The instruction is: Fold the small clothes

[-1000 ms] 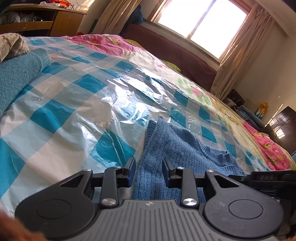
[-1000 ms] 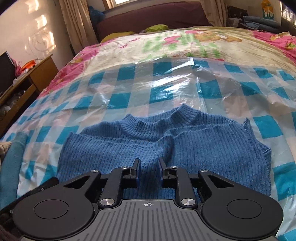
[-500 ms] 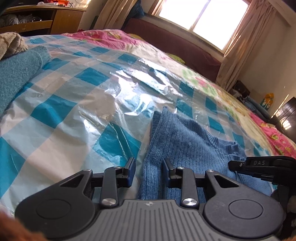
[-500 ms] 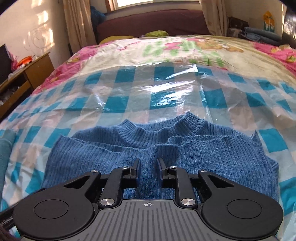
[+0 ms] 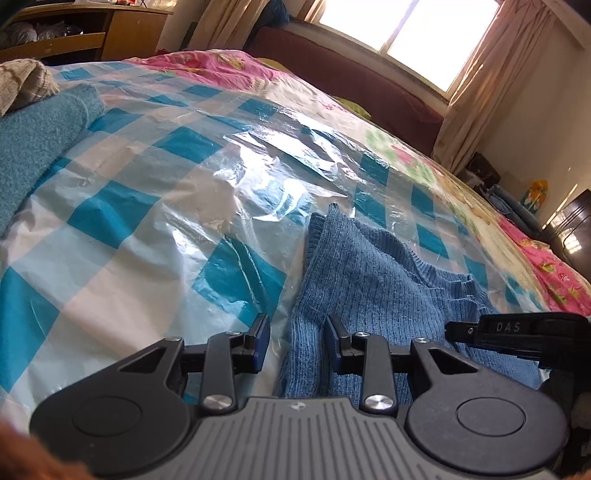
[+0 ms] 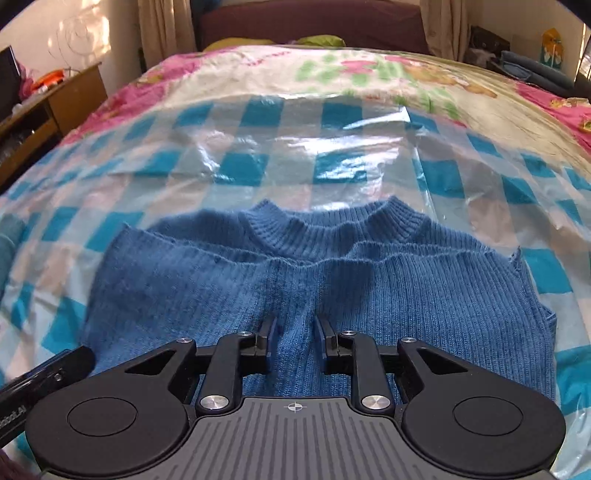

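Observation:
A small blue ribbed knit sweater [image 6: 332, 288] lies on the clear plastic sheet over the blue-and-white checked cloth [image 6: 236, 166], collar away from me, both sides folded in over its middle. Its left edge shows in the left wrist view [image 5: 354, 266]. My right gripper [image 6: 294, 334] is open, low over the sweater's near middle. My left gripper [image 5: 296, 338] is open at the sweater's near left edge, left finger over the plastic, right finger over the knit. The right gripper's body [image 5: 517, 328] shows at the right of the left view.
A teal towel [image 5: 37, 144] and a beige knit item [image 5: 22, 81] lie at the far left of the bed. A wooden shelf unit [image 5: 74, 33] stands beyond them. The flowered bedspread [image 6: 332, 74] runs toward the dark headboard and window.
Both grippers have drawn back toward me along the sweater. The sweater sits farther up in the right view, and the right gripper's body has come into the left view.

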